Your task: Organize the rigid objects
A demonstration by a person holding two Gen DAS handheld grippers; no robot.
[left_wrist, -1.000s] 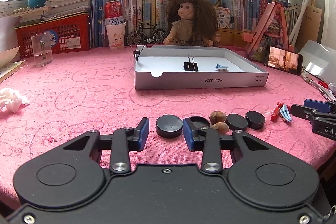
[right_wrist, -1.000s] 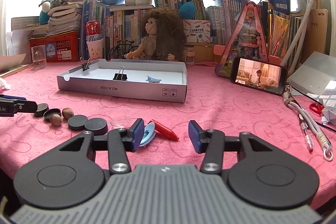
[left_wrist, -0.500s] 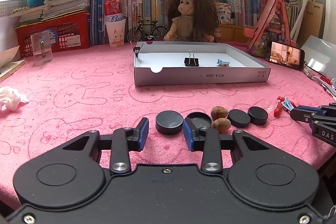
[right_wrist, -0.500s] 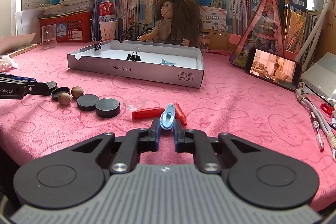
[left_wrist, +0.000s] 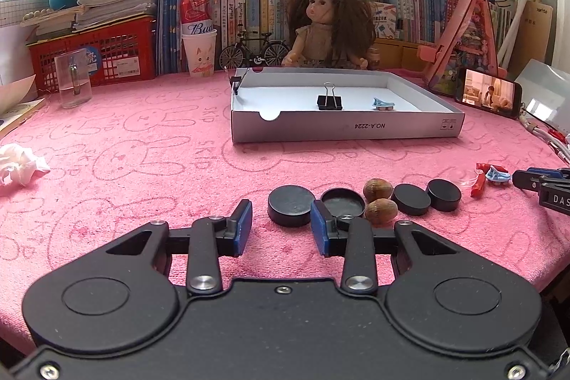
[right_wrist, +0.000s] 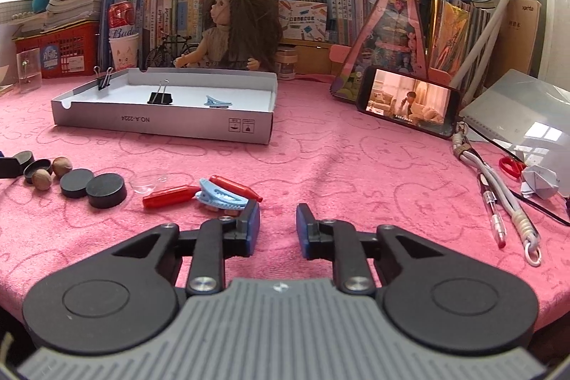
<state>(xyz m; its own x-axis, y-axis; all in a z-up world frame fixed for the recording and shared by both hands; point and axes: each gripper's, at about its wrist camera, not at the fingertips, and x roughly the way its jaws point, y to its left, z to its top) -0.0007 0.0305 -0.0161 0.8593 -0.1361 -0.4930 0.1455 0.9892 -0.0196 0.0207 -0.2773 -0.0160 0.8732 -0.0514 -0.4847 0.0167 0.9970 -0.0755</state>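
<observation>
A grey cardboard tray (left_wrist: 345, 130) (right_wrist: 160, 125) holds a black binder clip (left_wrist: 329, 102) and a blue hair clip (left_wrist: 383, 104). My left gripper (left_wrist: 279, 230) is open just in front of a black round lid (left_wrist: 290, 204), with an upturned lid (left_wrist: 342, 202), two nuts (left_wrist: 380, 211) and two more black lids (left_wrist: 411, 199) to its right. My right gripper (right_wrist: 278, 227) is open and empty. A blue hair clip (right_wrist: 222, 196) lies on the cloth just left of its left finger, over red clips (right_wrist: 171, 196).
A doll (left_wrist: 329, 24), books, a red basket (left_wrist: 96, 52) and a toy bicycle stand behind the tray. A phone (right_wrist: 408, 102) leans at the right, with cables, a pen (right_wrist: 493, 216) and scissors near the right edge. A glass (left_wrist: 73, 77) and crumpled tissue (left_wrist: 19, 166) are at the left.
My right gripper, shut on the blue hair clip half a second ago, has opened and the clip now lies on the cloth to its left. The left gripper has barely moved.
</observation>
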